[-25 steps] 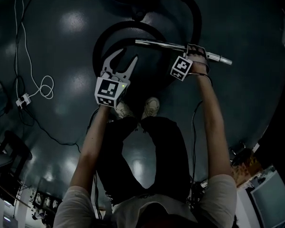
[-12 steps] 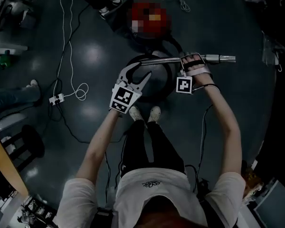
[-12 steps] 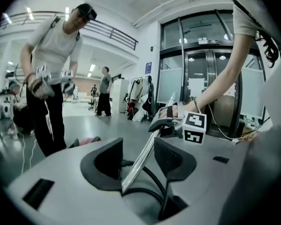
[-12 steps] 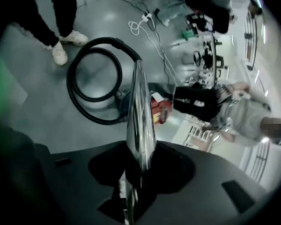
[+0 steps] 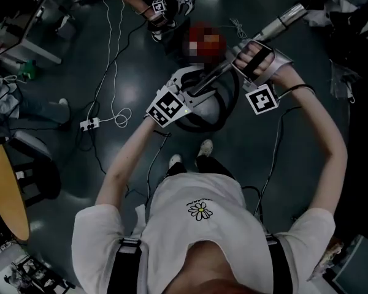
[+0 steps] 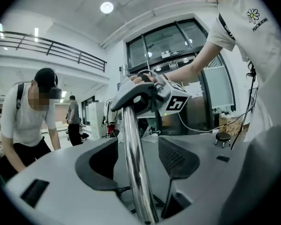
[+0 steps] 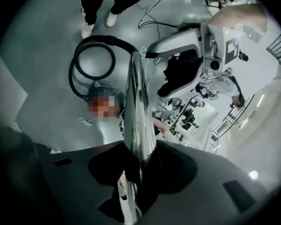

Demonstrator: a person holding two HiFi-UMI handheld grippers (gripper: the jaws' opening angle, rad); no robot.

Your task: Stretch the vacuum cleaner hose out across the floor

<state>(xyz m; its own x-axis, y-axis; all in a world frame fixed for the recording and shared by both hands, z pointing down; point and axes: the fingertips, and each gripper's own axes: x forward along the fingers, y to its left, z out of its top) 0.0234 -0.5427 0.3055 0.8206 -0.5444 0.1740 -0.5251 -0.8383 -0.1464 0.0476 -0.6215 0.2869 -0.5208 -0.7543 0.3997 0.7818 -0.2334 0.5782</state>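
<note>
wand lifted, now tilted | left claw just opened, wand between

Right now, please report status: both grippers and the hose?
Right gripper shut on metal tube. Left gripper jaws have just been opening, tube between them. Hose coiled on floor. Power strip lies nearby.

Glossy dark floor, tall glazed windows

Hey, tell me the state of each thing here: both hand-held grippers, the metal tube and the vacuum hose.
Left hand-held gripper: open, jaws just been opening, apart around the metal tube.
Right hand-held gripper: shut on the metal tube.
Metal tube: held up off the floor, tilted.
Hose: coiled in loops on the floor, not stretched out.
</note>
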